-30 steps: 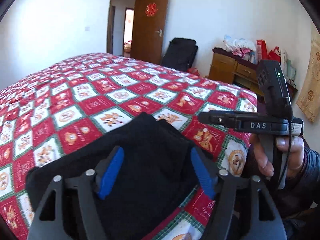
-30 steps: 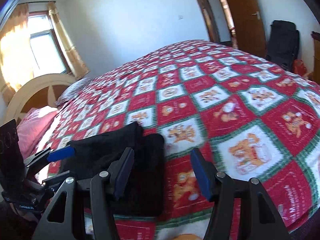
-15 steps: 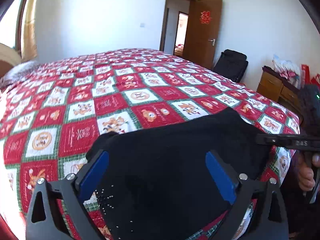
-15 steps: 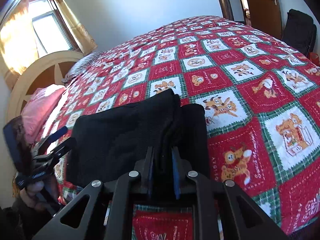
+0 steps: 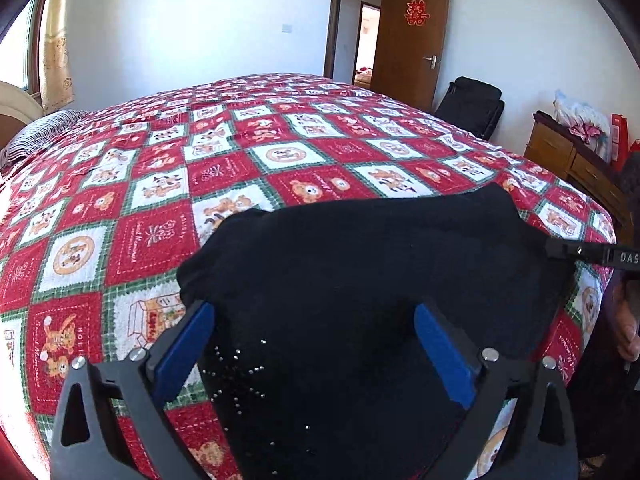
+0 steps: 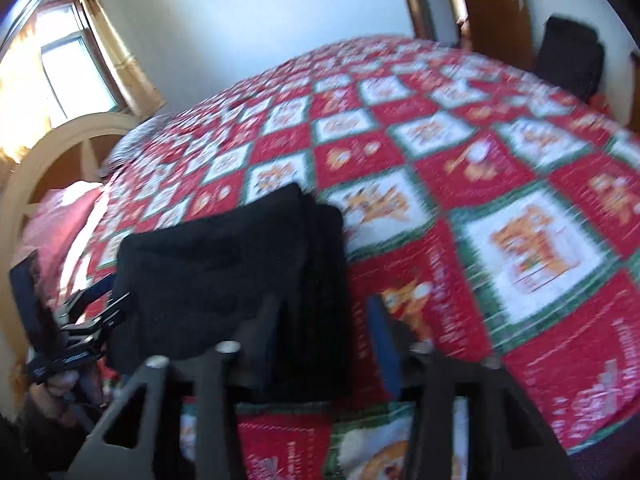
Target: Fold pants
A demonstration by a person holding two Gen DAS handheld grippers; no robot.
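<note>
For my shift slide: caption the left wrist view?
Open left gripper over folded black pants on a red patchwork bedspread.

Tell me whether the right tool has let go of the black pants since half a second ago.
Yes. The right tool was clamped on the black pants; its jaws have just been opening and now stand apart around the fold on the bedspread.

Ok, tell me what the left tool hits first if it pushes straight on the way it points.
Most likely the black pants: the left tool stands open, angled down over the folded cloth lying on the bedspread. Depth is hard to judge.
</note>
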